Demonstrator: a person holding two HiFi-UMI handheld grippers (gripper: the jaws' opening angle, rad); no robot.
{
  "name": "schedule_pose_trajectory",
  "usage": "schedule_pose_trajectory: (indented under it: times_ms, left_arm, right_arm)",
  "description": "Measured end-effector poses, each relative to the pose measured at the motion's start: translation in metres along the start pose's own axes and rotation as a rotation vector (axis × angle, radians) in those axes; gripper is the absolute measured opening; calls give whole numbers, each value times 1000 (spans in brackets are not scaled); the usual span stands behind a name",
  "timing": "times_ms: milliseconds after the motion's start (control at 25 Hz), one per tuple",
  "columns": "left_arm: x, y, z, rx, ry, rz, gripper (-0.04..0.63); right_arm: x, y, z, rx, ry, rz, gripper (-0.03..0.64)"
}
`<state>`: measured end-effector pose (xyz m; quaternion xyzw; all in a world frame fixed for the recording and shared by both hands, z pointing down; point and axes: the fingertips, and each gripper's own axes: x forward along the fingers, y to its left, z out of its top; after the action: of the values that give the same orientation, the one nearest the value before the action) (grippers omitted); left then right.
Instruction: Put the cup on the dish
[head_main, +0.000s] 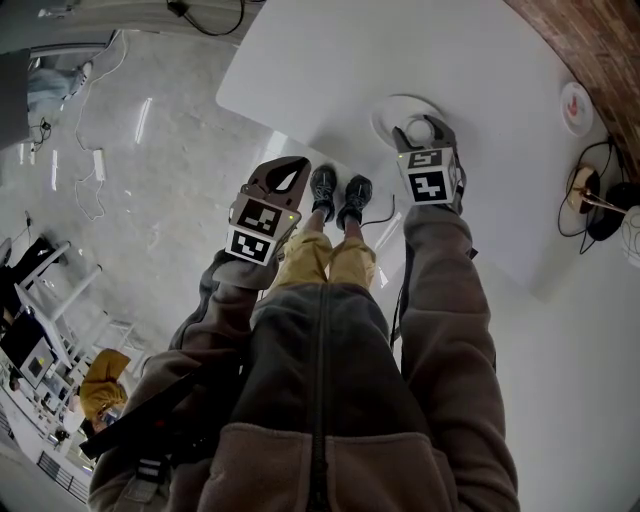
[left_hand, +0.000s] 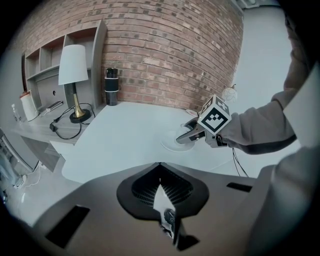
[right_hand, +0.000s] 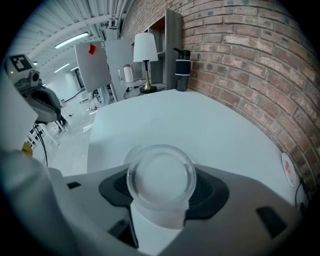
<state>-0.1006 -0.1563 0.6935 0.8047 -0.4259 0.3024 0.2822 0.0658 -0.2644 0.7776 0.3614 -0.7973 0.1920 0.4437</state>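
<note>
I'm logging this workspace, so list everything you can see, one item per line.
cup: one, clear, between the right gripper's jaws, at the dish
dish: one, white, on the table
table: one, white, beside the brick wall
lamp: one, white shade, brass stem, side desk
flask: one, black, by the wall
round pad: one, white and red, table's edge
shoes: two, dark, floor
left gripper: one, grey, shut, empty, off the table
right gripper: one, grey, holding the cup
</note>
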Motion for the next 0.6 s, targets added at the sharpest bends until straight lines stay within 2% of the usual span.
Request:
schedule_pose_trajectory:
  times_ms: [320,520,560,600]
  left_arm:
    - [-1,1,3,-6,-9,3,6]
    - [-4,0,12,0,-25,6,6]
    - [-6,-1,16,4,-32,8,6]
    - [-8,-2,21,8,-41,10,6]
  right_arm:
    - [3,0,2,-2,5,10,262]
    - [-1,1,6,20,-37,28,265]
    - [-5,1,8,25,-56,31,274]
    - [-11,1,11,27,-72,33,312]
